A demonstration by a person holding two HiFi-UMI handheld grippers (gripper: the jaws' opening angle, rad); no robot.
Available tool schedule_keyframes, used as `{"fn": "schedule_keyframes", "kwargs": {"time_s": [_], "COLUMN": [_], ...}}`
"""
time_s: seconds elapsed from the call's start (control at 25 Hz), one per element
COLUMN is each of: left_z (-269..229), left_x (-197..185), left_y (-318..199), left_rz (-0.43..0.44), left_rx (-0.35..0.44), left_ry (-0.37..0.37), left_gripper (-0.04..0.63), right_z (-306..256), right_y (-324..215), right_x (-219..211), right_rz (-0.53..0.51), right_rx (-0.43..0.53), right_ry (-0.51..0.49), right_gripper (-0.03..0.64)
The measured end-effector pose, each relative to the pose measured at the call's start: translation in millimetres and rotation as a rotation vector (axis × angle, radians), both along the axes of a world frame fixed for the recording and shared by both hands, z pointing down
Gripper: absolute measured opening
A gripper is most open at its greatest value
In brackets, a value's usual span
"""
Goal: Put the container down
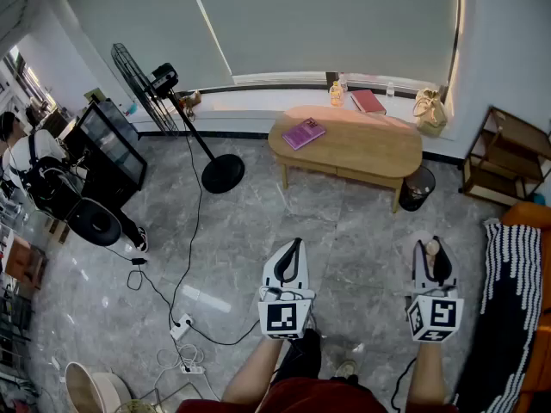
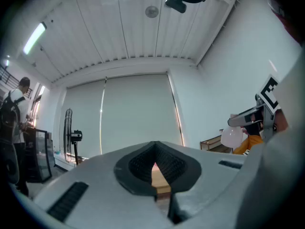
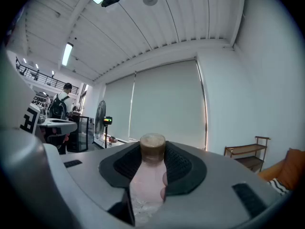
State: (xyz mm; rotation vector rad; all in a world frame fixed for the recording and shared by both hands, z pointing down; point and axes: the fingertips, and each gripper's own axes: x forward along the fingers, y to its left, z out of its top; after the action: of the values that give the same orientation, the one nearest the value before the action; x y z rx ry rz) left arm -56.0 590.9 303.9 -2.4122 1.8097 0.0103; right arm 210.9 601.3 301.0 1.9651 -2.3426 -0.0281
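Note:
The container (image 1: pixel 433 249) is a clear, pinkish bottle (image 3: pixel 150 180) with a brown cap (image 3: pixel 152 146). My right gripper (image 1: pixel 434 263) is shut on it, and its dark pads (image 3: pixel 183 168) press the bottle's sides just below the cap. The gripper is held level, out over the grey floor, and points toward the wooden table (image 1: pixel 366 149). My left gripper (image 1: pixel 293 255) is level beside it at the left, shut with nothing between its pads (image 2: pixel 138 168). In the left gripper view the held container (image 2: pixel 232 136) shows at the right edge.
On the table lie a purple book (image 1: pixel 303 132), a red book (image 1: pixel 368 101), a small orange bottle (image 1: pixel 336 95) and a tan bag (image 1: pixel 429 110). A black bin (image 1: pixel 417 188) stands under its right end. A standing fan (image 1: pixel 222 172), floor cables (image 1: pixel 172 317), a shelf (image 1: pixel 504 157) and a person (image 1: pixel 34 170) ring the room.

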Motion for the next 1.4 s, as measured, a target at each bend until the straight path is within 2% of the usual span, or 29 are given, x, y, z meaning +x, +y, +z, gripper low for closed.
{"fn": "schedule_keyframes", "kwargs": {"time_s": [0.2, 0.32, 0.48, 0.6, 1.16, 1.4], "left_z": [-18.7, -30.7, -39.7, -40.5, -33.9, -33.8], "left_x": [-5.3, -13.4, -34.5, -48.5, -117.9, -130.5], "left_y": [67.6, 86.2, 101.7, 108.6, 113.1, 101.8], "left_rz": [0.005, 0.014, 0.013, 0.011, 0.014, 0.012], "left_rx": [0.013, 0.043, 0.067, 0.078, 0.073, 0.081], "left_ry": [0.016, 0.03, 0.045, 0.046, 0.062, 0.062], "left_gripper": [0.006, 0.006, 0.006, 0.006, 0.006, 0.006], "right_z": [-20.3, -28.7, -33.3, -33.6, -36.8, -35.3], "right_y": [70.0, 89.1, 105.2, 109.8, 110.3, 96.2], "right_x": [-6.6, -22.2, -45.2, -60.4, -137.4, -150.3], "right_rz": [0.007, -0.001, -0.011, -0.02, -0.039, -0.049], "right_rx": [0.012, 0.022, 0.036, 0.031, 0.057, 0.051], "right_ry": [0.006, 0.01, -0.034, -0.044, 0.026, 0.044], "right_gripper": [0.141, 0.141, 0.14, 0.14, 0.14, 0.141]}}
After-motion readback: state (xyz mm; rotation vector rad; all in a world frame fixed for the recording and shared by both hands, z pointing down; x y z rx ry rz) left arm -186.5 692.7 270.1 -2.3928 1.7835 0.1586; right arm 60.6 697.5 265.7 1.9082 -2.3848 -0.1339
